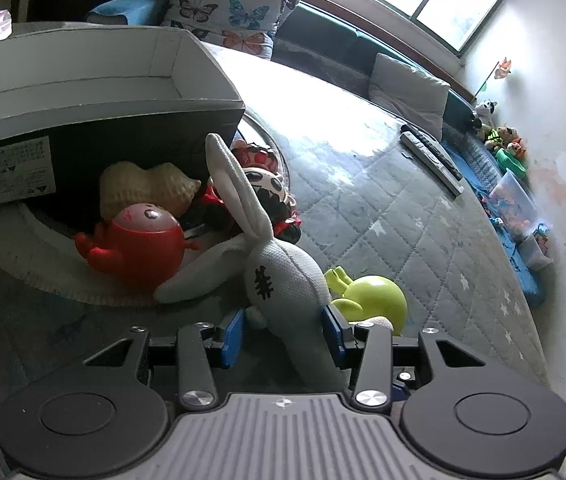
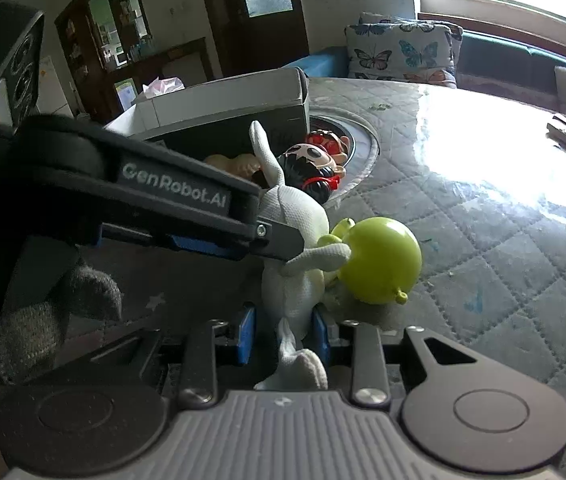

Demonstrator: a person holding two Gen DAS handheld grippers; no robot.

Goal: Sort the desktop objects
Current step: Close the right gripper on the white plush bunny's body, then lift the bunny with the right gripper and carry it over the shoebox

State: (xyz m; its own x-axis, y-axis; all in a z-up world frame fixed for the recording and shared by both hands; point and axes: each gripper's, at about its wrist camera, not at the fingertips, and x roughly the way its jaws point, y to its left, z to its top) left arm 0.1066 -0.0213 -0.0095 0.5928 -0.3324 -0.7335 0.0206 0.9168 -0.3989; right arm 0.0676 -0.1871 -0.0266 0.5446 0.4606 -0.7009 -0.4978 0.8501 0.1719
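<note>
While left gripper (image 1: 286,334) pinches rabbit (image 1: 283,276) at body, blue pads touch both flanks. Red toy (image 1: 139,246), shell (image 1: 145,190), doll (image 1: 261,190) lie on round mat by box (image 1: 83,80); green toy (image 1: 371,298) just right of rabbit.

Right wrist view: right gripper (image 2: 283,338) pinches rabbit's (image 2: 295,240) lower part; left gripper (image 2: 187,208) clamps it higher up. Green toy (image 2: 379,260) touches rabbit's arm, mid quilted table (image 2: 483,220).

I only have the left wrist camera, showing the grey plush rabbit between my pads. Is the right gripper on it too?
Observer: Yes, the right gripper has its blue pads on either side of the plush rabbit, low on its body; firm contact is unclear.
Operator: Does the rabbit touch the green toy?
Observer: Its arm rests against the green toy.
Operator: Anything off to my left?
Observer: A grey knit glove shows at the right view's left edge.
</note>
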